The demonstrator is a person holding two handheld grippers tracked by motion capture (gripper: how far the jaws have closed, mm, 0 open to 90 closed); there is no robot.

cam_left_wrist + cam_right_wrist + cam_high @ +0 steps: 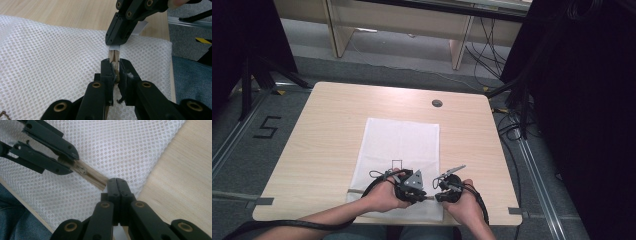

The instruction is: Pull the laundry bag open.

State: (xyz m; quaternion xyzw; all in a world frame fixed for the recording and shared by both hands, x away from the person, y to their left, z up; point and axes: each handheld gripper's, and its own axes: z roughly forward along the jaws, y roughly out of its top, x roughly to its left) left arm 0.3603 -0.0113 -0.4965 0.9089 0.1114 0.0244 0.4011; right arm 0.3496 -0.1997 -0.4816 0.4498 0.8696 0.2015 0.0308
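Observation:
A white mesh bag (402,140) lies flat on the wooden table (322,135), its beige zipper (93,178) running along the near edge. My left gripper (115,65) is shut on the zipper at its slider (81,170). My right gripper (117,182) is shut on the end of the zipper tape at the bag's near right corner. The two grippers face each other a few centimetres apart, left gripper (424,196) and right gripper (436,196), just inside the table's front edge. The short zipper stretch (114,53) between them is taut.
A round dark grommet (437,103) sits in the table's far side. A small black square outline (397,164) marks the bag near my hands. The table's front edge (30,210) runs close behind the bag. Cables and dark stands flank the table on the floor.

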